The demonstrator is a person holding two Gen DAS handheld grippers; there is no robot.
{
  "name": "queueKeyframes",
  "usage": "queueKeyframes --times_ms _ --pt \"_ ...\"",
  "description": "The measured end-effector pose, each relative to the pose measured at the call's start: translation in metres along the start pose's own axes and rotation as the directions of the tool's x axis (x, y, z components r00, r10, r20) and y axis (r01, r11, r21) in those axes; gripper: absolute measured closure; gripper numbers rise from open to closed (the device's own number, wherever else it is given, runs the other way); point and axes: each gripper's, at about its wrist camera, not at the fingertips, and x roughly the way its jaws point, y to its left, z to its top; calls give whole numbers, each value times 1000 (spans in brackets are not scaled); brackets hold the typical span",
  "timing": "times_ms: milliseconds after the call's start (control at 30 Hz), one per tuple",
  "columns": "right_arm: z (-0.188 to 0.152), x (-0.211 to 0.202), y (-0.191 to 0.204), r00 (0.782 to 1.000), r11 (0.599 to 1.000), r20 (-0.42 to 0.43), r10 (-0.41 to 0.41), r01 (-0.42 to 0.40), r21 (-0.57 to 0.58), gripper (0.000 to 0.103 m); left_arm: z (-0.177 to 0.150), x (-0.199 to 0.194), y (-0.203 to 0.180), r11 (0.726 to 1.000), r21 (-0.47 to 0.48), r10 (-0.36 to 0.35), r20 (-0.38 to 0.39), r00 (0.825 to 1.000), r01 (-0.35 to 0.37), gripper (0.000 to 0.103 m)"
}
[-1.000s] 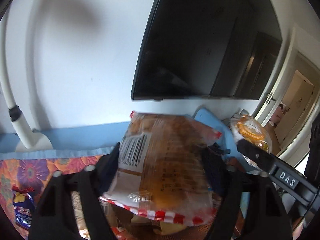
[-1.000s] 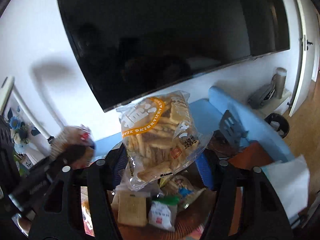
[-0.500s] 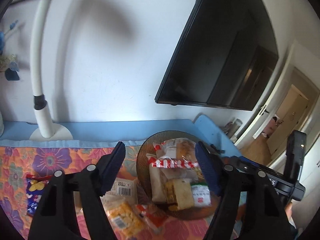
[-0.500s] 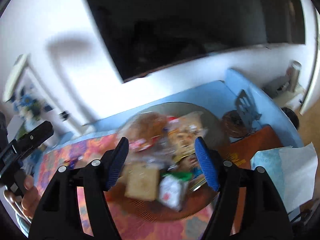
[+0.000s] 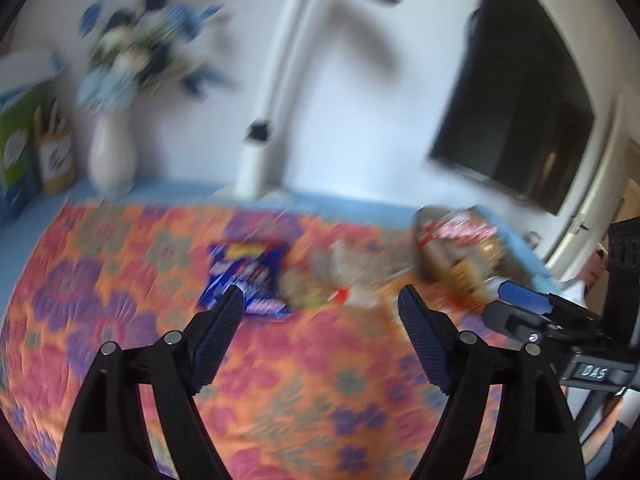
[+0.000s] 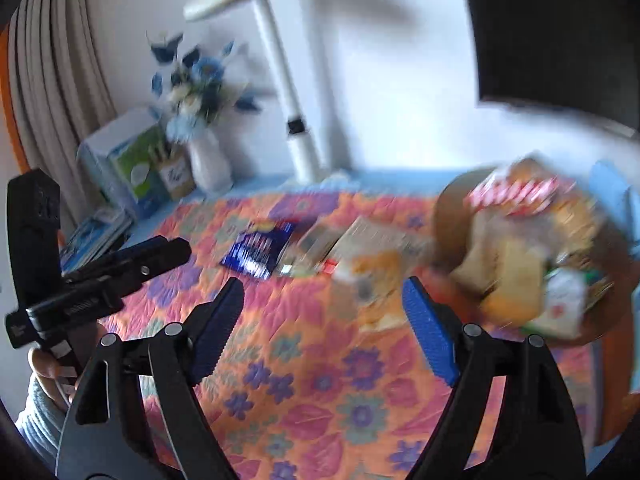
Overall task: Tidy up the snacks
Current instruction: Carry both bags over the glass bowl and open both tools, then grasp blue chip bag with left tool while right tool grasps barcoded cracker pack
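Note:
Both views are motion-blurred. My left gripper hangs over the floral cloth, its jaws opening with nothing between them. Just beyond its left fingertip lies a blue snack bag; several pale loose packets lie right of it. A brown round plate heaped with snack packets stands at the right. My right gripper is also empty, jaws opening, with a loose packet just past its fingertips and the blue snack bag farther left. Each gripper shows at the edge of the other's view.
A white vase of blue flowers, a white lamp post and boxes line the back edge by the wall. A dark wall screen hangs at the right. A person's hand holds the left gripper's handle.
A second ago each gripper gripped a snack packet above the plate. Both packets were let go onto the plate's heap. Both grippers then swung left and lower over the cloth, empty.

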Motion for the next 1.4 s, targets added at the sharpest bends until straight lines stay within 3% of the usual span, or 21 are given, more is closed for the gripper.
queueKeyframes --times_ms 133,233,333,533,667,967,1133,1333,1400 --pt "-18 29 -5 999 1000 -43 4 -3 22 22 -27 20 29 996 -33 83 -67 994 -86 25" --pt "-28 43 -15 991 990 -67 116 -111 83 21 -36 27 39 993 -48 104 -83 991 -108 24" --pt "-36 52 -25 988 985 -95 120 -106 138 21 -44 43 42 987 -49 148 -134 980 -156 24" --pt "-37 35 -21 994 990 -15 106 -105 92 21 -44 37 66 985 -166 24 -114 993 -43 17" --pt "-39 33 -17 998 995 -2 70 -70 70 21 -45 44 77 972 -234 -3 -141 990 -30 17" --pt "-40 36 -21 997 993 -18 74 -72 98 21 -46 38 54 986 -119 104 -95 990 -116 14" --pt "-41 25 -25 996 990 30 83 -86 115 19 -46 33 42 986 -57 153 -67 986 -157 10" --pt "-43 16 -33 997 987 67 38 -48 156 13 -44 35 57 983 -126 125 -92 988 -136 9" --pt "-43 15 -35 998 985 62 13 -23 169 12 -43 37 60 974 -151 149 -122 981 -167 9"
